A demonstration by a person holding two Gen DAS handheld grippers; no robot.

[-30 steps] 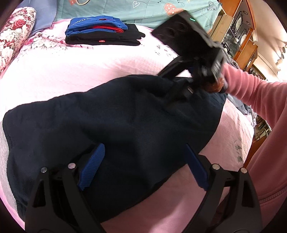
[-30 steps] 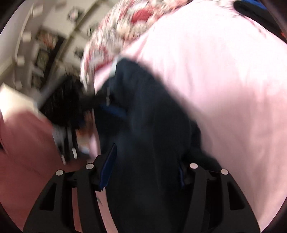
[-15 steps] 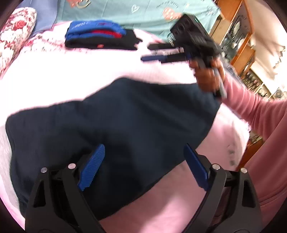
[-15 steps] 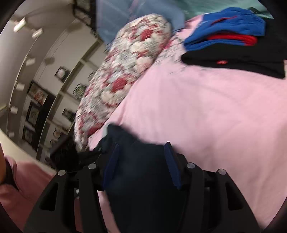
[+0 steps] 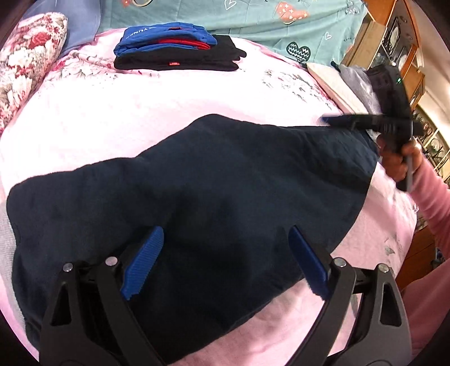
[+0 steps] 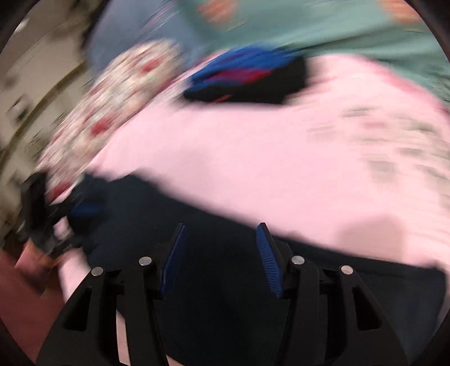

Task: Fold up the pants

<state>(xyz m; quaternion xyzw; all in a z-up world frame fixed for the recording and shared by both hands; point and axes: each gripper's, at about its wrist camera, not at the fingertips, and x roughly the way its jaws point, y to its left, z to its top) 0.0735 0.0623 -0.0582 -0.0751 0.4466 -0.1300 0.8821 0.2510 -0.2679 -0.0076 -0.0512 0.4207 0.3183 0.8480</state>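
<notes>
Dark navy pants lie folded across the pink bed cover. My left gripper hovers over their near part, open, with only cloth below the blue pads. At the pants' far right end a hand holds my right gripper side-on, just above the cloth. Its own view is motion-blurred: the right gripper stands open over the pants, jaws drawing slightly narrower, nothing between the pads.
A stack of folded blue, red and black clothes sits at the bed's far side. A floral pillow lies at the left, a teal quilt behind, wooden cabinets at the right. The person's pink sleeve enters from the right.
The right gripper lifted off the pants' far middle and swung out to their right end; its view turned across the bed. The left gripper stayed open and barely shifted.
</notes>
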